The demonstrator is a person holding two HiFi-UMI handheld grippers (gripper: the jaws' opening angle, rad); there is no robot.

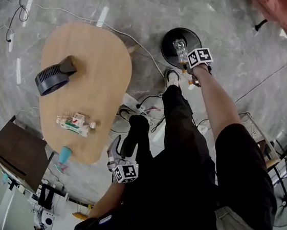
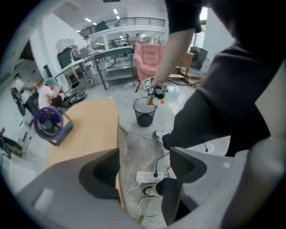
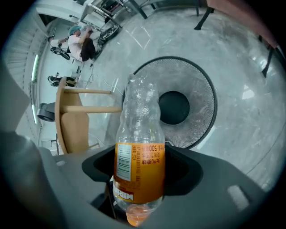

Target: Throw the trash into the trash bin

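The right gripper [image 3: 142, 167] is grasping an orange-labelled plastic bottle [image 3: 139, 134] between its fingers, with the black mesh trash bin [image 3: 201, 103] lying just beyond the fingertips. The left gripper [image 2: 143, 167] is holding its fingers released and empty, beside the desk [image 2: 85, 129].

A pale wooden table [image 1: 102, 71], rounded like an egg, stands on a grey marbled floor [image 1: 235, 34]. At nine o'clock on its top lies a dark blue fan [image 1: 52, 78]. Off the table's three o'clock edge, a white power strip [image 1: 133, 102] lies among tangled cables [image 1: 151, 113]. A brown box [image 1: 18, 152] sits at the table's seven o'clock. In the left claw's view, a pink armchair [image 2: 148, 58] stands at twelve o'clock, well back.
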